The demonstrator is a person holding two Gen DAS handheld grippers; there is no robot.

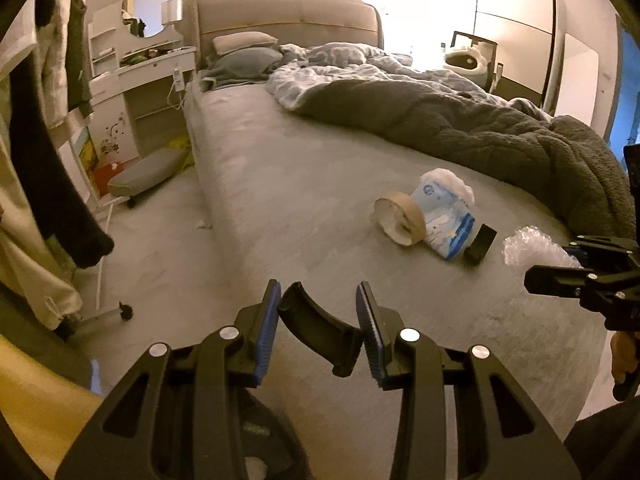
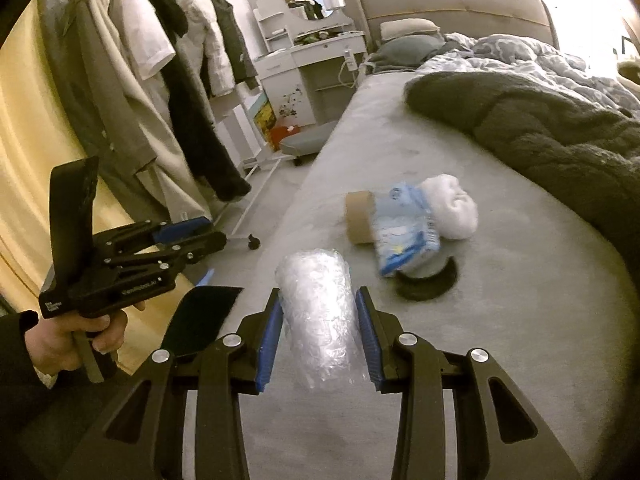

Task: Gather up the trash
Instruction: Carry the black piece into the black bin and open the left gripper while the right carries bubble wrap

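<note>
My left gripper (image 1: 318,308) is shut on a curved black plastic piece (image 1: 316,330), held over the near edge of the bed. My right gripper (image 2: 318,312) is shut on a roll of clear bubble wrap (image 2: 320,312), also seen in the left wrist view (image 1: 534,248). On the grey bed sheet lie a brown tape roll (image 1: 400,216), a blue and white plastic wrapper (image 1: 444,216) with white stuffing (image 2: 452,204), and a black ring-shaped piece (image 2: 432,280), all a short way ahead of both grippers. My left gripper also shows in the right wrist view (image 2: 200,236).
A dark grey blanket (image 1: 480,128) and a patterned duvet (image 1: 360,68) cover the bed's right side. A clothes rack (image 2: 160,80) with hanging garments stands on the left. A white vanity desk (image 1: 140,68) and a grey stool (image 1: 148,176) stand by the headboard.
</note>
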